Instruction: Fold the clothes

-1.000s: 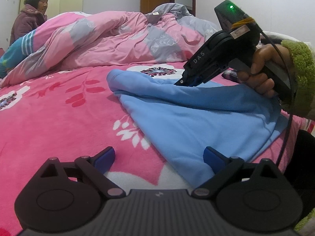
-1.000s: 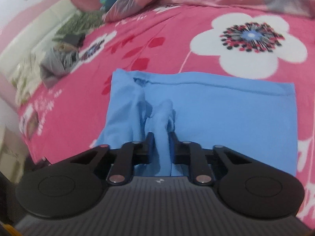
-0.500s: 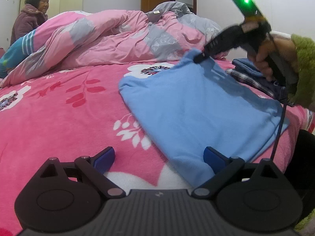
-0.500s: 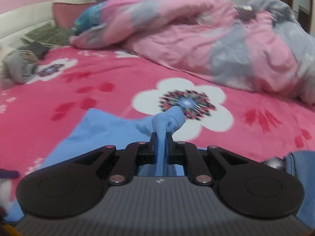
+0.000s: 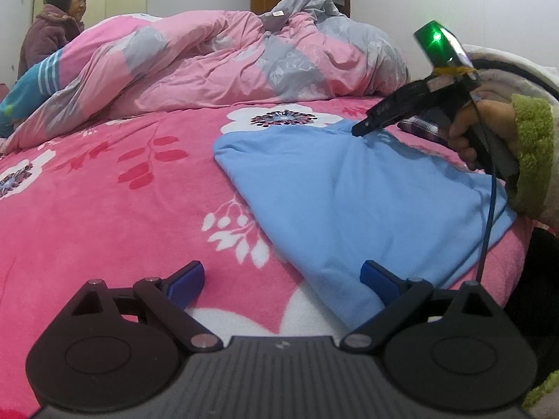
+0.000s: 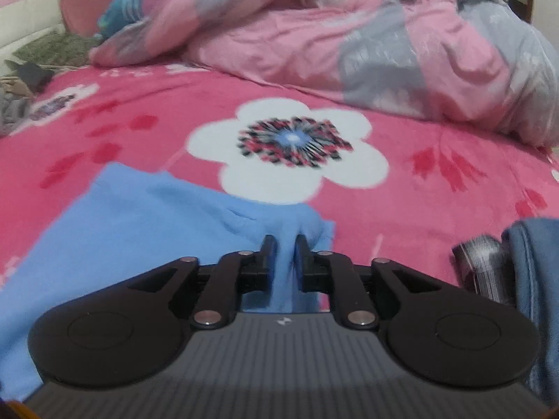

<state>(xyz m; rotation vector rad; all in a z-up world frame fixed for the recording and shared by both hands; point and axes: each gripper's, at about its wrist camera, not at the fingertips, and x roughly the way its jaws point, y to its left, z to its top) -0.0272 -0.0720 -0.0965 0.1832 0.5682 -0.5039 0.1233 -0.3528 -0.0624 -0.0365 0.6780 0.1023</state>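
Blue garment (image 5: 349, 188) laid flat-ish on pink bed (image 5: 122, 209), far corner pinched in right tool (image 6: 285, 244) beside white flower print (image 6: 290, 150). Left tool (image 5: 283, 276) held wide, nothing gripped. Fold seemingly partway, more likely needed.

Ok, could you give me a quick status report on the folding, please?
Left gripper open, empty, low over bed. Right gripper shut on far corner of blue garment. Garment lying flat on pink blanket. Nothing in the way.
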